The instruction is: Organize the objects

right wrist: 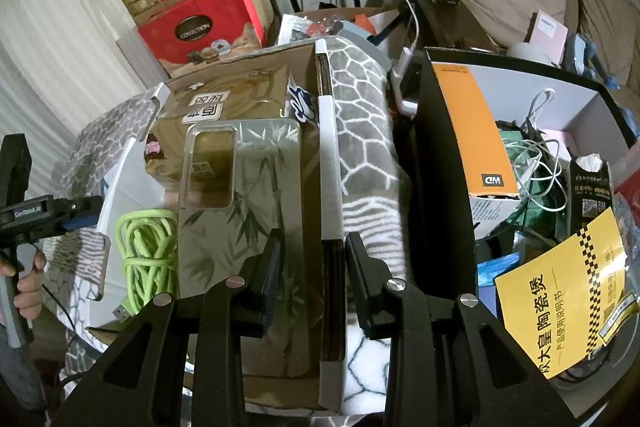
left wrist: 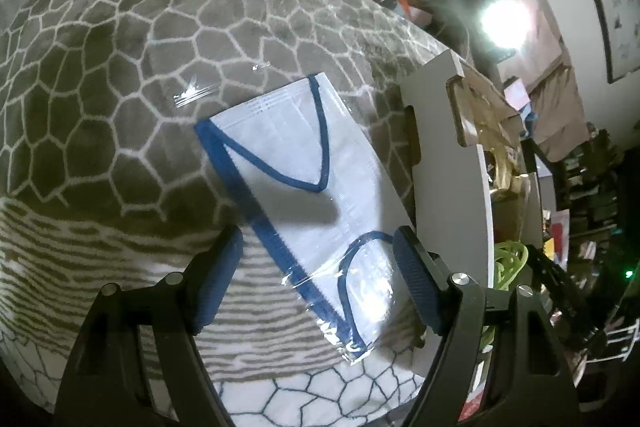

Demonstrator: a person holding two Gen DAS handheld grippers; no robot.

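Note:
A white face mask with blue edging (left wrist: 296,179), sealed in a clear wrapper, lies flat on a grey honeycomb-patterned blanket (left wrist: 120,87). My left gripper (left wrist: 318,275) is open just above the mask's near end, one finger on each side of it. My right gripper (right wrist: 312,275) is open and empty over a cardboard box (right wrist: 312,219), with the box's white-edged wall between its fingers. A clear phone case with bamboo print (right wrist: 244,195) and a coiled green cable (right wrist: 148,247) lie inside that box. My left gripper also shows at the left edge of the right wrist view (right wrist: 80,213).
The box's wall (left wrist: 448,163) stands right of the mask. A black-sided bin (right wrist: 440,167) to the right holds an orange carton (right wrist: 476,131), white cables and a yellow leaflet (right wrist: 560,291). Red gift boxes (right wrist: 200,27) are stacked behind. A lamp glares at the back.

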